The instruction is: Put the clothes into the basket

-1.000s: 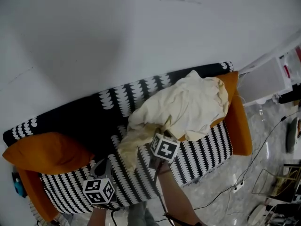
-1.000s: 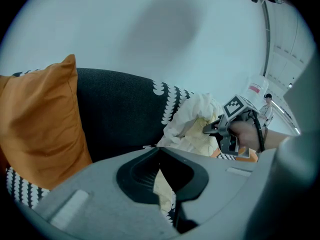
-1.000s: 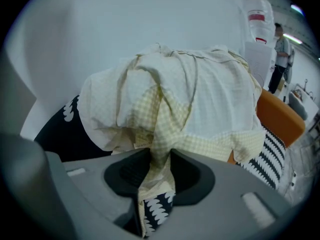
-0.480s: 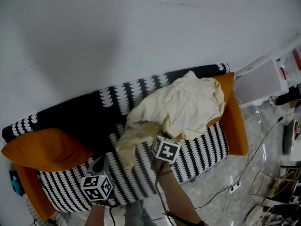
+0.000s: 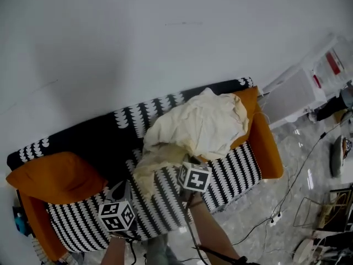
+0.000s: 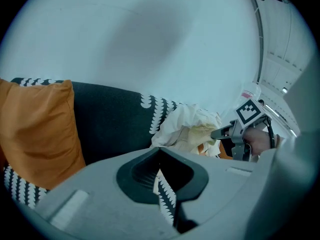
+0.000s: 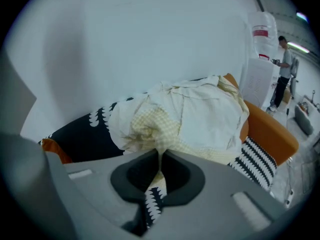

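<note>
A heap of cream clothes [image 5: 201, 123] lies on the right half of a black-and-white patterned sofa [image 5: 105, 142]. My right gripper [image 5: 185, 161] is at the heap's near edge. Its jaws have just been closing and are now shut on a fold of the pale yellow checked cloth [image 7: 150, 126]. In the right gripper view that cloth runs down between the jaws of the right gripper [image 7: 161, 155]. My left gripper [image 5: 122, 189] hovers over the striped seat to the left, shut with nothing in it. The left gripper view shows the left gripper [image 6: 159, 158], the clothes [image 6: 192, 129] and the right gripper [image 6: 220, 133]. I see no basket.
An orange cushion [image 5: 49, 178] sits at the sofa's left end and another [image 5: 265, 142] at the right end behind the heap. A white cabinet [image 5: 292, 93] stands right of the sofa. Cables [image 5: 287, 203] trail on the glossy floor. A person [image 7: 282, 69] stands far off at the right.
Both grippers have risen a little over the seat. The right one has pulled the near edge of the cream cloth up with it.
</note>
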`<state>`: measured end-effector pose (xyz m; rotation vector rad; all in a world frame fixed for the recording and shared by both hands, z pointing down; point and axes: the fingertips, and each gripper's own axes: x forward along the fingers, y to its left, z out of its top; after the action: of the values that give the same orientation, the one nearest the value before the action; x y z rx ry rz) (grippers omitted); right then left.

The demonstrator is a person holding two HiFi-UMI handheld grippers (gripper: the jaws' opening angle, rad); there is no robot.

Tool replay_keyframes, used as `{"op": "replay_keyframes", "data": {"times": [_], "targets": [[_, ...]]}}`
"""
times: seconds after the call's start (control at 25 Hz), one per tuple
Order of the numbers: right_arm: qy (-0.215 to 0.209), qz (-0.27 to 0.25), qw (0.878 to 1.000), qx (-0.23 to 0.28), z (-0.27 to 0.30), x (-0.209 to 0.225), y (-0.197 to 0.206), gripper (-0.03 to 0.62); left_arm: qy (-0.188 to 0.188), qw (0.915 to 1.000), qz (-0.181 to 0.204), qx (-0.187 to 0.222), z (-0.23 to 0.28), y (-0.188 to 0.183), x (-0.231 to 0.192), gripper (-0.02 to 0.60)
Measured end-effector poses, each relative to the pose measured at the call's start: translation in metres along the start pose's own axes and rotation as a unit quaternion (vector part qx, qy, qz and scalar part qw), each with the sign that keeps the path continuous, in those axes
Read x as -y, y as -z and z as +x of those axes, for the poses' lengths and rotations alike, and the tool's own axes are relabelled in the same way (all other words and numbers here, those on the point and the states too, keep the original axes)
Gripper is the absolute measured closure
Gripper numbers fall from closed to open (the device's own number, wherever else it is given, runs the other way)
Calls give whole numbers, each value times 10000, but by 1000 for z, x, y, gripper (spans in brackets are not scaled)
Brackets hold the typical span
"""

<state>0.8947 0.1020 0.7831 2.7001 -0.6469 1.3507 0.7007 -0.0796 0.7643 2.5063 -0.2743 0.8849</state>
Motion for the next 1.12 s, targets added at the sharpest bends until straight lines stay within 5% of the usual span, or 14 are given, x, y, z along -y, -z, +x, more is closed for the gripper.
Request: {"op": "replay_keyframes", "data": {"times": [0.68, 1.12], "targets": [[-179, 59, 9952, 964, -157, 10, -81, 577, 423, 9938, 334, 975, -72, -112, 86, 586], [-491, 3, 9844, 1688, -242, 0, -125, 577, 497, 9874, 613, 1375, -129, -137, 128, 586]]}}
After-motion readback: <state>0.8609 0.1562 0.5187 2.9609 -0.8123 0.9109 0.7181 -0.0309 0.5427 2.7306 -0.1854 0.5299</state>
